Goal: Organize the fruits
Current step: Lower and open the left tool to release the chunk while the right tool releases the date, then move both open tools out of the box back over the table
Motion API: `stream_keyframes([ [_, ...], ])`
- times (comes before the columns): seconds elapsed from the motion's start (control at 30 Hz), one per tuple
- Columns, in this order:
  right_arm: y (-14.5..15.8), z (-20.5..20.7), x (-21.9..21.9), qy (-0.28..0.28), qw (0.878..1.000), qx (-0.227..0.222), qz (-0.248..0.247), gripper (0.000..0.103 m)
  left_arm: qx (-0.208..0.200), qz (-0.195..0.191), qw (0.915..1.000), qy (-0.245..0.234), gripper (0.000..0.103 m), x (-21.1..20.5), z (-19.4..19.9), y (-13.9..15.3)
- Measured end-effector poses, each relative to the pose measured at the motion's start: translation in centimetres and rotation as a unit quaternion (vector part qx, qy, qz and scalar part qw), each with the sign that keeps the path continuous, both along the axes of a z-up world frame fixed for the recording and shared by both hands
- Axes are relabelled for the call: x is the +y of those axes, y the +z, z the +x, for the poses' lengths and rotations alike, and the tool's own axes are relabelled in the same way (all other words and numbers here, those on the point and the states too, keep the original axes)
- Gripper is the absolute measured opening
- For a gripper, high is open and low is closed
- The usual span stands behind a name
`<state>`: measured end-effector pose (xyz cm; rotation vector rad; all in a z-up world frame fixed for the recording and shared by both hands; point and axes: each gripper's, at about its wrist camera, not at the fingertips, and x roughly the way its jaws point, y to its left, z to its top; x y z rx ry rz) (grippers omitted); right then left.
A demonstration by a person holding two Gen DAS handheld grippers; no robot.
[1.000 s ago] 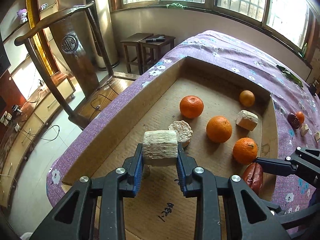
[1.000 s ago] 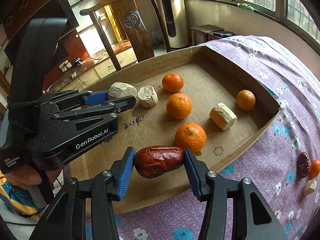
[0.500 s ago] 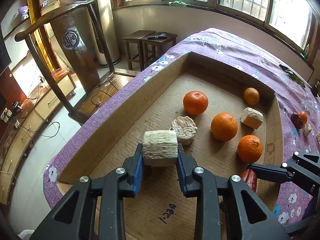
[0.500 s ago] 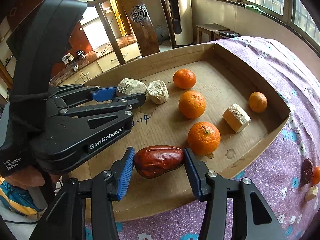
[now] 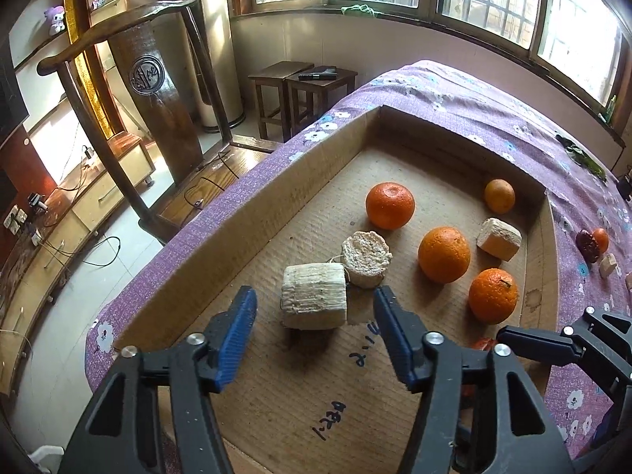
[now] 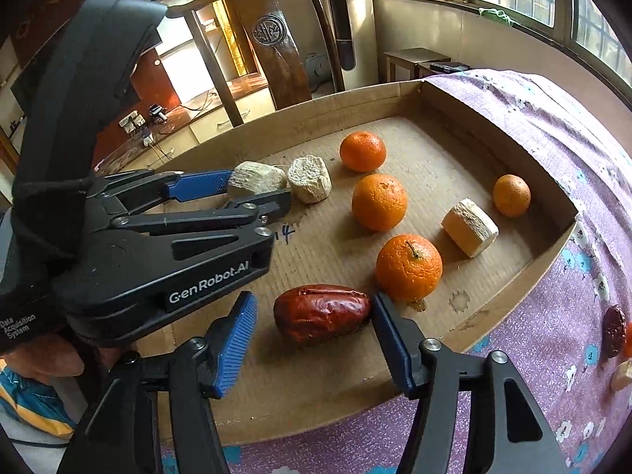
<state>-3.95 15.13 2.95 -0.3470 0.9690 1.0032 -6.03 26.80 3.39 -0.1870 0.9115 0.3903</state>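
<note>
Blue-padded left gripper (image 5: 314, 330) spread wide, pale fibrous chunk (image 5: 315, 296) between pads, untouched, resting on cardboard tray (image 5: 252, 213) floor. Right gripper (image 6: 314, 335) also wide apart; red date (image 6: 322, 318) lies in tray between pads, right pad just at its tip. Tray also holds four oranges, two more pale chunks.

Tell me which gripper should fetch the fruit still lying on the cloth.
Right. The right gripper is open at the box edge nearest the leftover date on the cloth. The left gripper, also open, sits deeper in the box by a pale chunk.
</note>
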Motion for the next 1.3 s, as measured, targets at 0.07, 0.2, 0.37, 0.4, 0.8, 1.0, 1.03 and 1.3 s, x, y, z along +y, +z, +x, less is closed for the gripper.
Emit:
stream_keyframes([
  [0.07, 0.3, -0.2, -0.6, -0.004, 1.0, -0.001, 0.001, 0.072, -0.002, 0.004, 1.0, 0.003, 0.066, 0.0, -0.1, 0.2],
  [0.2, 1.2, -0.5, -2.4, -0.016, 1.0, -0.001, 0.02, 0.073, -0.01, -0.001, 0.9999, 0.004, 0.067, -0.3, -0.5, 0.9],
  [0.37, 2.6, -1.0, -5.3, -0.042, 0.998, -0.006, 0.039, 0.085, -0.035, 0.008, 0.9993, -0.01, 0.077, -1.9, -1.0, 2.5],
  [0.4, 2.8, -1.0, -5.9, -0.05, 0.998, -0.008, 0.04, 0.085, -0.038, 0.007, 0.9992, -0.013, 0.077, -2.3, -1.0, 2.7],
  [0.8, 4.4, -0.5, -14.7, -0.149, 0.988, -0.03, 0.021, 0.091, -0.046, -0.012, 0.9949, -0.089, 0.078, -9.3, -0.1, 3.9],
  [1.0, 4.3, -0.5, -21.6, -0.213, 0.976, -0.037, 0.009, 0.094, -0.042, -0.015, 0.9886, -0.144, 0.079, -14.1, 0.9, 3.9],
  [1.03, 4.3, -0.5, -22.9, -0.225, 0.974, -0.037, 0.008, 0.094, -0.042, -0.018, 0.9874, -0.152, 0.079, -14.8, 1.1, 3.9],
  [1.3, 4.5, 0.8, -29.8, -0.282, 0.958, -0.05, -0.025, 0.094, -0.028, -0.024, 0.9783, -0.204, 0.079, -20.3, 3.4, 3.8],
])
